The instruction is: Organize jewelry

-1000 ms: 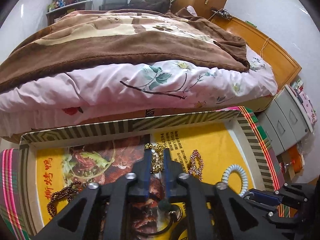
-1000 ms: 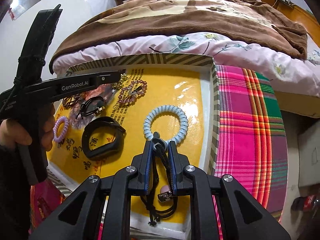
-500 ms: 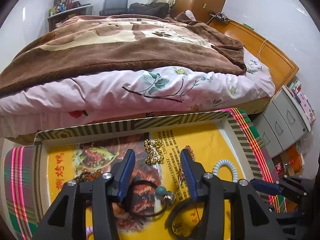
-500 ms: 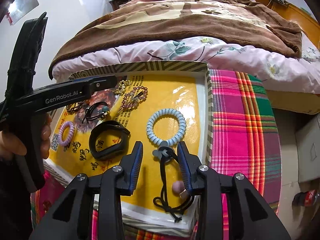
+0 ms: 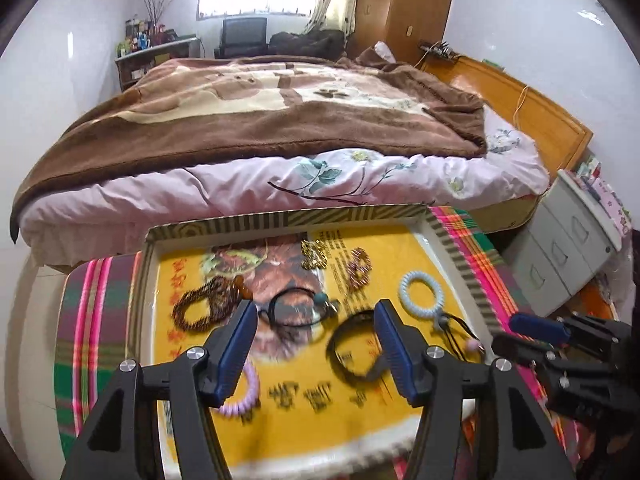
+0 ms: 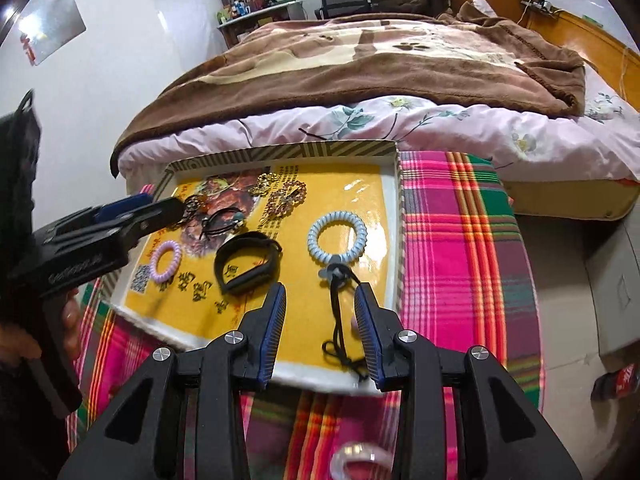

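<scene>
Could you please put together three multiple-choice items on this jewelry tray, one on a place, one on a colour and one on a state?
1. Where does the black band lie?
A. Left of the blue coil bracelet
B. On the bed
C. On the plaid cloth

2. What colour is the small coil hair tie near the tray's left edge?
A. Green
B. Lilac
C. Red

3. What does the right gripper hold?
A. The black band
B. The gold chain
C. Nothing

Answers: 1 A, both lie side by side inside the tray; 2 B, its coils look pale purple; 3 C, its jaws stand apart above the black cord.
</scene>
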The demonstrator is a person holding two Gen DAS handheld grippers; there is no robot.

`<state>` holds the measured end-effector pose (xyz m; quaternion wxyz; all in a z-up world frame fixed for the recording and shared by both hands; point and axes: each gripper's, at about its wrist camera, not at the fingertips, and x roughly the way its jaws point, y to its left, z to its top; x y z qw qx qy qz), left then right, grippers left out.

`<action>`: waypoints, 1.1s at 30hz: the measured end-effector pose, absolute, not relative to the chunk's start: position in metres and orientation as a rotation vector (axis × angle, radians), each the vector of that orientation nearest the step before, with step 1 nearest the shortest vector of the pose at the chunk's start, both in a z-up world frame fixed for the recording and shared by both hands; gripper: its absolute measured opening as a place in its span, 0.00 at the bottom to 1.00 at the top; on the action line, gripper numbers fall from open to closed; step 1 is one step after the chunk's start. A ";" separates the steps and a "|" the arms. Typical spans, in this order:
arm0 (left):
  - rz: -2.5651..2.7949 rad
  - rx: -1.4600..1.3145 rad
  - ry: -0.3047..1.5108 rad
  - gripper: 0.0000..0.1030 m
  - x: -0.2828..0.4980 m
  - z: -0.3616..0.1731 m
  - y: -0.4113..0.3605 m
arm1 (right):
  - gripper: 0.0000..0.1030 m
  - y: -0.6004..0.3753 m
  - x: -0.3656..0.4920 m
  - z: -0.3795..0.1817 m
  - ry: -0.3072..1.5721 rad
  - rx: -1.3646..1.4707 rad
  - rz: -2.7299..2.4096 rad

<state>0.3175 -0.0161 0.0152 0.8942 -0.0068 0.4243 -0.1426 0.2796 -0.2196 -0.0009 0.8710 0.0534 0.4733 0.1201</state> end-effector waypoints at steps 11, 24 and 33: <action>-0.271 0.002 0.822 0.69 0.219 0.036 0.006 | 0.36 -0.234 0.220 0.021 0.911 0.138 0.260; -0.227 -0.082 0.850 0.77 0.130 -0.001 0.066 | 0.51 -0.283 0.171 -0.005 0.892 0.129 0.242; -0.214 -0.117 0.965 0.83 0.109 -0.045 0.075 | 0.51 -0.251 0.156 -0.030 0.913 -0.069 0.368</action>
